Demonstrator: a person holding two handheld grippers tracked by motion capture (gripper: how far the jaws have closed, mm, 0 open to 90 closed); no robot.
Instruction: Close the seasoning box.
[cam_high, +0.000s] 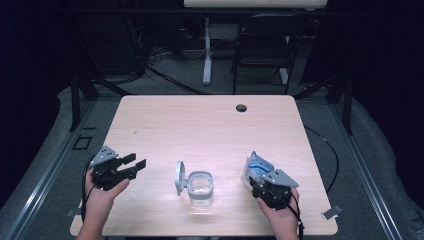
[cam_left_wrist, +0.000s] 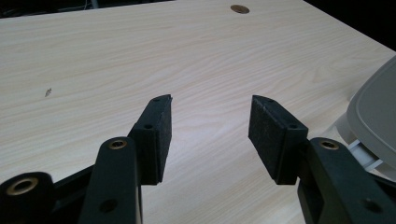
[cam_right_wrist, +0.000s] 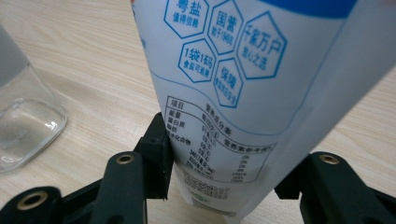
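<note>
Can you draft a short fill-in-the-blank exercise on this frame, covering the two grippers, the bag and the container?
1. The right gripper is shut on a white and blue ____.
2. The jaws of the left gripper stand ____, with nothing between them.
3. The clear container has its grey lid flipped ____.
4. The container stands on the table ____ the two grippers.

Missing words: bag; open; open; between

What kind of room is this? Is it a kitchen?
Probably not a kitchen: more likely a lab or workshop. A bare wooden table stands on a grey floor with cables trailing behind it, a black chair beyond, and a person's hands work two-jaw grippers there.
</note>
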